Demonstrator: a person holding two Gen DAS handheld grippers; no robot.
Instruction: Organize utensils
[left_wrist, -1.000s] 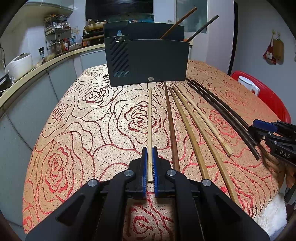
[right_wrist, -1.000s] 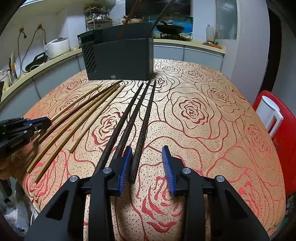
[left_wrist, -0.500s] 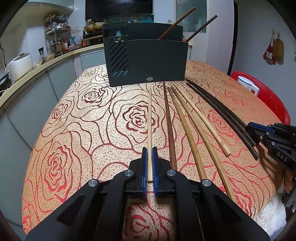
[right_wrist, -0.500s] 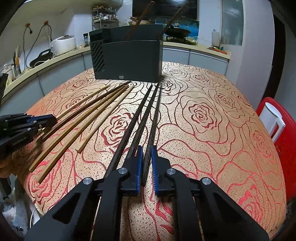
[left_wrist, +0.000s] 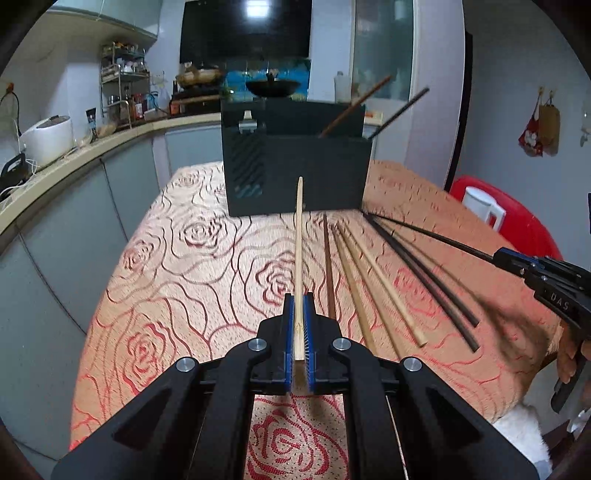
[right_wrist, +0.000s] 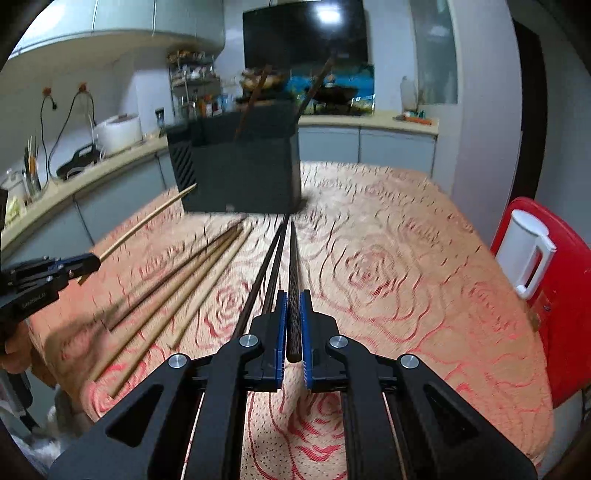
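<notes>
While both your hands are up off the table, each gripper carries one stick. Your left gripper (left_wrist: 299, 325) is clamped on a pale bamboo chopstick (left_wrist: 299, 236), blue pads pressed to its near end; its far tip is clear of the cloth and points at the front wall of the dark utensil holder (left_wrist: 295, 173). Your right gripper (right_wrist: 294, 325) is closed tight on a dark speckled chopstick (right_wrist: 293, 266), jaws pinching the near end, stick running straight away toward the holder.

Loose on the rose-patterned tablecloth (left_wrist: 184, 258), between the two held sticks:
- one dark brown chopstick (left_wrist: 328, 266), just right of the pale one in the left view
- three tan bamboo chopsticks (left_wrist: 384, 280) fanned beside it, near ends toward you
- two black chopsticks (right_wrist: 271, 254) just left of the held dark one, lying side by side.

Far end of table: holder stands upright on the cloth, two chopsticks (left_wrist: 354, 107) already leaning out of its right side, one brown, one black.

Off the table's right edge: red chair (right_wrist: 554, 295) with a white jug (right_wrist: 528, 251) on it. Kitchen counter (left_wrist: 74, 155) curves behind on the left, a white rice cooker (left_wrist: 46, 138) on it.
</notes>
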